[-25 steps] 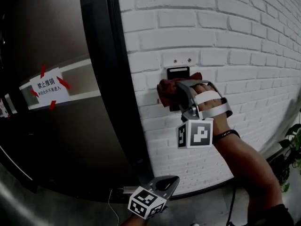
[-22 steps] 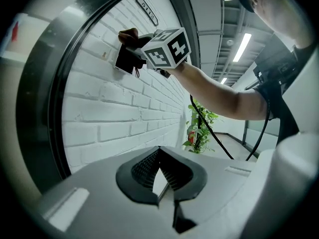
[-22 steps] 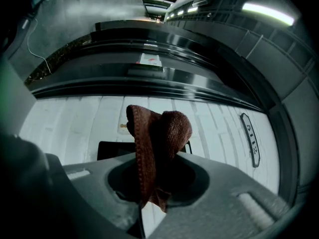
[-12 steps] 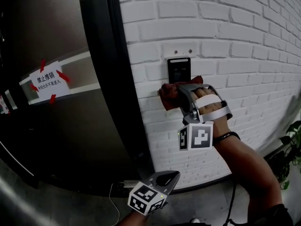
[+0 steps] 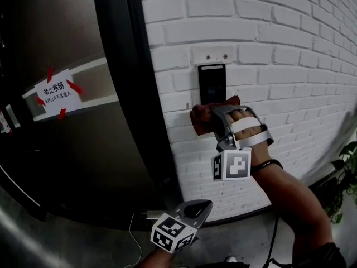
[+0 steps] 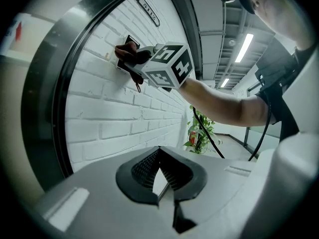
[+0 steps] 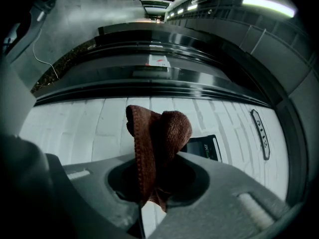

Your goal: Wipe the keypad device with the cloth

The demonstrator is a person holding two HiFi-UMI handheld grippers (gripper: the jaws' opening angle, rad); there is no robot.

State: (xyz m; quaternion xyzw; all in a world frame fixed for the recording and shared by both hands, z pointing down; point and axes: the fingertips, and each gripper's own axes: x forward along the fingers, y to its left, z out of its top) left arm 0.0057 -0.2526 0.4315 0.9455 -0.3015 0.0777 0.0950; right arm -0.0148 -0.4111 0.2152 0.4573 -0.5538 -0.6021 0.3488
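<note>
Holding a rust-brown terry cloth (image 5: 198, 119) against the white painted brick wall (image 5: 290, 43)
Head view: the right gripper (image 5: 207, 120) is clamped on the bunched cloth, which meets the wall at six o'clock of the black rectangular keypad device (image 5: 212, 84), just under its lower edge; the left gripper (image 5: 196, 210) hangs low at six o'clock of the frame. Left gripper view: its jaws meet at the tips with nothing between them. Right gripper view: the cloth stands up out of the closed jaws, the device at three o'clock of it
</note>
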